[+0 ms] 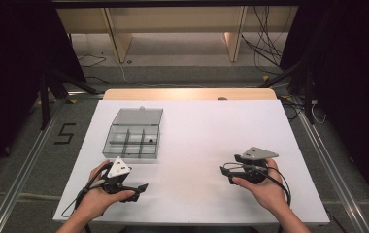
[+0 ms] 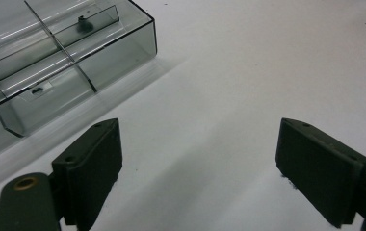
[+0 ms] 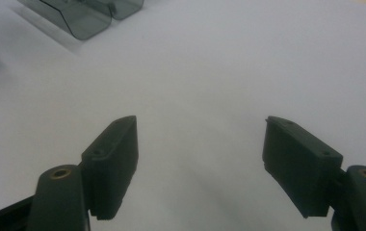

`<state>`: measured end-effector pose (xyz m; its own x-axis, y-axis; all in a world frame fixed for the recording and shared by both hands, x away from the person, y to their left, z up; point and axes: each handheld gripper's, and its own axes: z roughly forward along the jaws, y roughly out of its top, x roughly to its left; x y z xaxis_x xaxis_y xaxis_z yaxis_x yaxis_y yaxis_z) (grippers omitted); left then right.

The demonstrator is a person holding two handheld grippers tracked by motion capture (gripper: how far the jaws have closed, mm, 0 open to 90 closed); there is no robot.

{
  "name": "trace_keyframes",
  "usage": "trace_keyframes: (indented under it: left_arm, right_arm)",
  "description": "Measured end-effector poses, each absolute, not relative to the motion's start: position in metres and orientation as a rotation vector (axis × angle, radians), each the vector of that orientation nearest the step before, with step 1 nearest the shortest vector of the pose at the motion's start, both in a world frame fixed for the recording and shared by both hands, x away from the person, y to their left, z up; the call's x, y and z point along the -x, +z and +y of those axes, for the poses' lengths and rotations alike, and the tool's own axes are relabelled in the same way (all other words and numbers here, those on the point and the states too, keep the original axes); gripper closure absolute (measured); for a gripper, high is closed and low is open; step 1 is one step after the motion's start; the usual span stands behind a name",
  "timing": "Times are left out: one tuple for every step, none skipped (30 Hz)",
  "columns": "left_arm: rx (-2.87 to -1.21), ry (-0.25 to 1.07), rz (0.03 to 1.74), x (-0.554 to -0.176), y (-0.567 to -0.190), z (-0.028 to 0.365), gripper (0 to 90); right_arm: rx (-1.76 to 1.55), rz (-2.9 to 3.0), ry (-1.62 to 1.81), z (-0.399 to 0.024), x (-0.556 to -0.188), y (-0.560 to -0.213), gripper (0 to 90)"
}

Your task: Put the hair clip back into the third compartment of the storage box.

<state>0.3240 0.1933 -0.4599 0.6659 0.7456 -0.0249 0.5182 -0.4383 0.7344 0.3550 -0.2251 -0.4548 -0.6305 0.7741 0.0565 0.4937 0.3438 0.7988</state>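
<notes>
White table [image 1: 197, 141], near bare. Clear compartment box [image 1: 134, 141] at left-centre, lid open and laid back, dividers visible, a small dark part [image 2: 83, 24] in one far cell, most other cells looking empty. Left gripper [image 1: 141, 187] just below box, jaws apart, holding nothing. Right gripper [image 1: 225, 171] well apart at right, jaws spread, empty. Work barely started, judged from this: box untouched, nothing picked yet

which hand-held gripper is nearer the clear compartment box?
Left. The left hand-held gripper sits just below the clear compartment box; the right hand-held gripper is well off to the box's right, both open.
</notes>
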Motion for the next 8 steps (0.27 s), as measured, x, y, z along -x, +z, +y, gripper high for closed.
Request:
trace_keyframes:
  left_arm:
    - [-2.139, 0.394, 0.972, -0.324, -0.46, 0.193, 15.9]
    - [-2.139, 0.394, 0.972, -0.324, -0.46, 0.193, 15.9]
    - [-2.146, 0.393, 0.972, -0.324, -0.46, 0.194, 15.9]
    - [-2.146, 0.393, 0.972, -0.324, -0.46, 0.194, 15.9]
    - [-2.144, 0.392, 0.972, -0.325, -0.46, 0.193, 15.9]
    - [-2.144, 0.39, 0.973, -0.325, -0.46, 0.192, 15.9]
    - [-2.144, 0.39, 0.973, -0.325, -0.46, 0.192, 15.9]
    - [-2.146, 0.391, 0.972, -0.325, -0.46, 0.192, 15.9]
  right_arm:
    - [-1.13, 2.276, 1.182, -0.23, -0.351, -0.456, 28.3]
    - [-1.139, 2.272, 1.183, -0.235, -0.348, -0.457, 27.9]
    - [-1.148, 2.265, 1.189, -0.239, -0.345, -0.458, 27.4]
    - [-1.157, 2.266, 1.185, -0.242, -0.342, -0.458, 27.2]
    - [-1.157, 2.266, 1.186, -0.245, -0.339, -0.459, 27.1]
    - [-1.164, 2.269, 1.182, -0.247, -0.337, -0.46, 27.1]
    - [-1.166, 2.274, 1.175, -0.249, -0.334, -0.462, 27.1]
    - [-1.166, 2.274, 1.175, -0.249, -0.334, -0.462, 27.0]
